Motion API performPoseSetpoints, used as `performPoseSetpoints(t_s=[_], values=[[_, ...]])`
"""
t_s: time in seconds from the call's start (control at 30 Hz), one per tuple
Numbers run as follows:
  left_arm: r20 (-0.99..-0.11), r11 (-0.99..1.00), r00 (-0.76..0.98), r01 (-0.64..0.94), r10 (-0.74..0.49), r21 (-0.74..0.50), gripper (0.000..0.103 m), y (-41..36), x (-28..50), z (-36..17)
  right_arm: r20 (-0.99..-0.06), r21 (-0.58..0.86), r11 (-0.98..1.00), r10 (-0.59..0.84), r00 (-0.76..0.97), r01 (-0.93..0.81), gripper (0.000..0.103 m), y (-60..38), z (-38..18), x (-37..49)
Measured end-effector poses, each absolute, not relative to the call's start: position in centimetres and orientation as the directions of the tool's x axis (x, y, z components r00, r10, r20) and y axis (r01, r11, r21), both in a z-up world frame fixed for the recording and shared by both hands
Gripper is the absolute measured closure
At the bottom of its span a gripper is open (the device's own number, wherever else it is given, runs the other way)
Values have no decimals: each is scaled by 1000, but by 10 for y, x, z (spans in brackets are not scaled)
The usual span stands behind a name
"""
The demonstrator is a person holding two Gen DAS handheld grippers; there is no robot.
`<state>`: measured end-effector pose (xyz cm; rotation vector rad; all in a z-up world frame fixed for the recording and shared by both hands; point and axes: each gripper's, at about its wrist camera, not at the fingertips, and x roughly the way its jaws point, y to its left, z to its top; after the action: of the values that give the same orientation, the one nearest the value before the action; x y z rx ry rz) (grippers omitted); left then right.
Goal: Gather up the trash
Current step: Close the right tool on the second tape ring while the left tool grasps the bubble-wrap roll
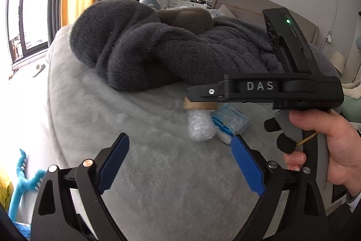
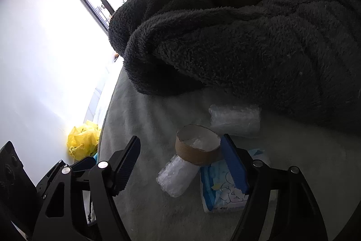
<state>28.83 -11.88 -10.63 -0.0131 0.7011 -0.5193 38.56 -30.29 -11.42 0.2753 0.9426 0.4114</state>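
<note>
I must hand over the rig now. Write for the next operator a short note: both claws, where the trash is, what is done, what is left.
Left claw: open, empty, above the grey bed cover.
Right claw: open, holding nothing, just over the trash pile; its blue pad is beside the cardboard ring.
Trash on the bed by the dark blanket: cardboard ring, two bubble-wrap rolls, blue tissue pack.
Yellow bag is on the floor beside the bed.
Done: nothing picked here yet.
Left: collect all four pieces.

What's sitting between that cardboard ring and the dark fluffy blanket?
A roll of bubble wrap lies on the bed cover between the cardboard ring and the dark blanket. The right wrist view shows it clearly.
</note>
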Motion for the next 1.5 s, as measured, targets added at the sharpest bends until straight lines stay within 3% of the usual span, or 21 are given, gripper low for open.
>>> performPoseSetpoints(t_s=[0.4,0.9,1.2,1.5], values=[[-643,862,600,463,-476,-205,11,-139,307,-118,-726,478,859,503,469,-182,38,-311,-138,401],[-677,852,535,437,-504,-289,22,-161,324,-135,-711,492,847,523,469,-200,56,-322,-142,400],[-676,848,529,433,-513,-305,35,-171,332,-139,-692,534,825,552,466,-185,58,-338,-145,397],[-694,855,521,429,-497,-291,58,-177,339,-142,-666,549,814,563,489,-191,58,-344,-136,393]])
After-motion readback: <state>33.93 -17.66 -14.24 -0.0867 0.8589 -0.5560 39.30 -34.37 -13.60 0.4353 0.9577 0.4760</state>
